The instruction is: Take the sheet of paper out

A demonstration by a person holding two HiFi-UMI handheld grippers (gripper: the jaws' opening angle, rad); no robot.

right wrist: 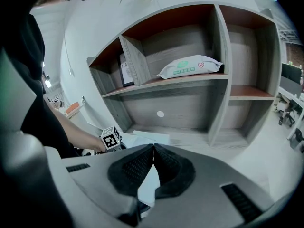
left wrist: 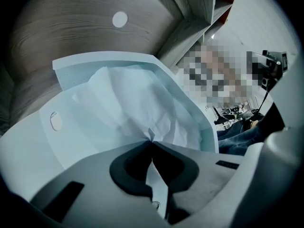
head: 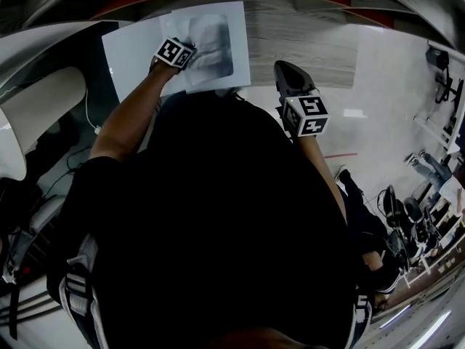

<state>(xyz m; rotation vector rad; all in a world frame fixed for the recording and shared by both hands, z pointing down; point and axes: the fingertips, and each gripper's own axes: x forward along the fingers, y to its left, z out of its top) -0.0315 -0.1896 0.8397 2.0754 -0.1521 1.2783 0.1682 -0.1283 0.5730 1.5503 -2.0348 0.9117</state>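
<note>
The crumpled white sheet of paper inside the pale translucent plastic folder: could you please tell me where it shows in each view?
Head view: top centre, crumpled white sheet of paper inside the pale plastic folder, at the left gripper.
Left gripper view: centre, pinched between the shut jaws.
Right gripper view: only the folder, low centre; sheet indistinct.
Shared landmark: the grey wood-grain shelf.
</note>
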